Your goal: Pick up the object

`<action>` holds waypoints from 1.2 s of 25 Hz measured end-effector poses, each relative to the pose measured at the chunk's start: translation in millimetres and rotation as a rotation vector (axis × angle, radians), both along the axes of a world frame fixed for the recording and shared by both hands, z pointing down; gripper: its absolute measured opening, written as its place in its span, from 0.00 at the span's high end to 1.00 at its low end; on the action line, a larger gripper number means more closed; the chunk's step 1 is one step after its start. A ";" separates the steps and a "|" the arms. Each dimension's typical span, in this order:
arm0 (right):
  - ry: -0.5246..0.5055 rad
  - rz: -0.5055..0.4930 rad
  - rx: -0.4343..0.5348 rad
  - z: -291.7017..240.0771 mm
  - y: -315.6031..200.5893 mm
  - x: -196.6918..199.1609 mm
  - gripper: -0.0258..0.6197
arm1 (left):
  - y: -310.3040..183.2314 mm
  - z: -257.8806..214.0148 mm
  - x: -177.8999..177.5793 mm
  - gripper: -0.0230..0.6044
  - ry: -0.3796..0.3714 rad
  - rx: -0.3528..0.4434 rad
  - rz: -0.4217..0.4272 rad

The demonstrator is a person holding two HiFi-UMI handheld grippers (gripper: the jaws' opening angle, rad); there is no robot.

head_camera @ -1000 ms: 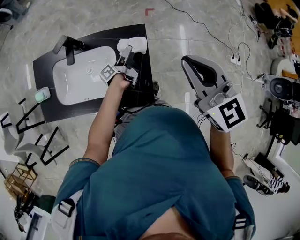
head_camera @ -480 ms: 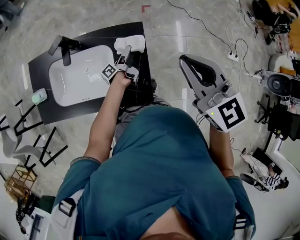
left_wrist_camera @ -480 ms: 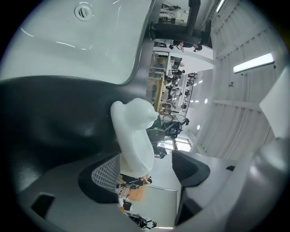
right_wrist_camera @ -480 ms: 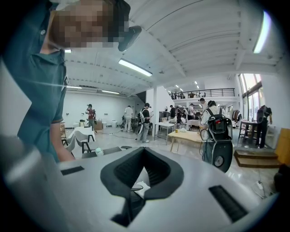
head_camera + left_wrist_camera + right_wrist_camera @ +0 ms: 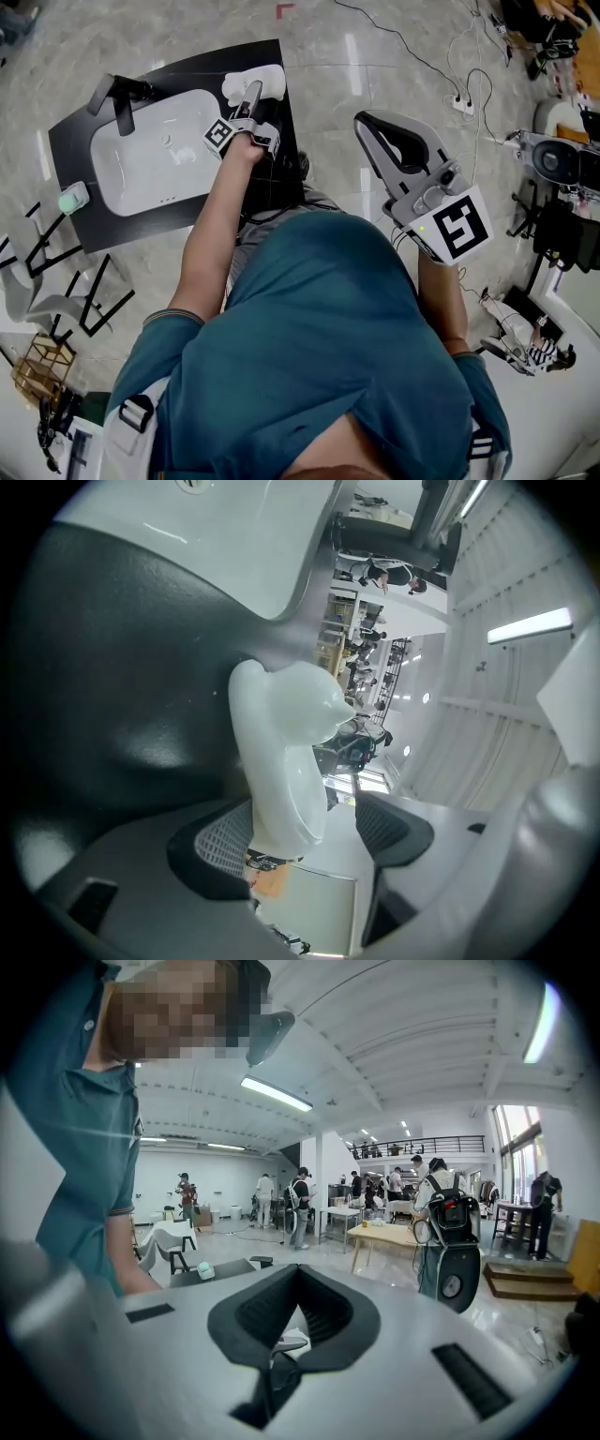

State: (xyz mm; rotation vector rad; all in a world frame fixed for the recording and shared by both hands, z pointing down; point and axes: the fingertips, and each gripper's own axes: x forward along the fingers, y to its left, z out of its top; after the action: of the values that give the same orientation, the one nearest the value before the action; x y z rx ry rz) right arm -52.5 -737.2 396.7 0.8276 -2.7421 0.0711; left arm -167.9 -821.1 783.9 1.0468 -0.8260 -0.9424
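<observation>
- Between the jaws of my left gripper (image 5: 251, 92): the white object (image 5: 272, 79), a smooth glossy piece with a rounded, bulging far end.
- Left gripper view: left gripper (image 5: 309, 836) is released, with its pads spread wide. The white object (image 5: 281, 752) sits right against the pad at that view's left. I can't confirm contact. There is a clear gap to the other pad.
- The object lies on the black counter (image 5: 75, 216), past the jaw tips and partly inside them, at the counter's far corner.
- White sink basin (image 5: 150, 164) is just left of the left gripper. Its rim runs close beside the object.
- Dark faucet (image 5: 117, 94) is further left, at the basin's far side, well apart from the jaws.
- A small pale-green item (image 5: 73, 198) sits at the counter's left edge, well away from both grippers.
- Marker cube (image 5: 219, 135) on the left gripper sits behind the jaws, over the basin's near-right edge.
- My right gripper (image 5: 370, 122) is off to the right of the counter, raised over bare floor and well apart from the object.
- Right gripper view: right gripper (image 5: 298, 1288) is clenched, pads meeting at the tips with nothing held between them. It points out across an open room with tables and people in the distance.
- Its marker cube (image 5: 464, 225) sits at the gripper's near end, by my forearm.
</observation>
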 end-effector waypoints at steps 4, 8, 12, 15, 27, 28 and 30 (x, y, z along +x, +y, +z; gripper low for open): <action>0.001 0.004 -0.007 0.9 -1.8 1.9 0.94 | -5.5 0.8 5.1 0.45 0.039 -0.017 0.003; 0.004 0.006 -0.015 3.1 -3.1 3.4 0.94 | -4.6 5.5 6.2 0.64 0.054 -0.067 -0.001; 0.003 0.006 -0.019 4.6 -4.6 4.0 0.94 | -7.2 6.0 8.0 0.71 0.060 -0.075 0.018; -0.002 0.005 -0.018 3.9 -6.1 3.8 0.94 | -7.8 7.2 8.4 0.73 0.103 -0.103 -0.005; -0.005 -0.023 -0.025 4.0 -2.4 -0.5 0.94 | 7.3 -3.2 3.3 0.77 0.012 -0.036 0.073; -0.006 -0.025 -0.023 3.5 -1.7 0.6 0.94 | 7.9 -2.3 3.8 0.77 -0.002 -0.021 0.095; -0.013 -0.030 -0.023 3.6 0.2 1.7 0.94 | 8.8 -14.6 5.1 0.77 -0.024 0.018 0.127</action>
State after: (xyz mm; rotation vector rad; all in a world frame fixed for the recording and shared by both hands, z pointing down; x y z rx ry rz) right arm -50.8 -737.0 400.4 0.7818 -2.7597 0.1016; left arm -162.8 -812.3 769.3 1.1146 -0.7630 -0.8322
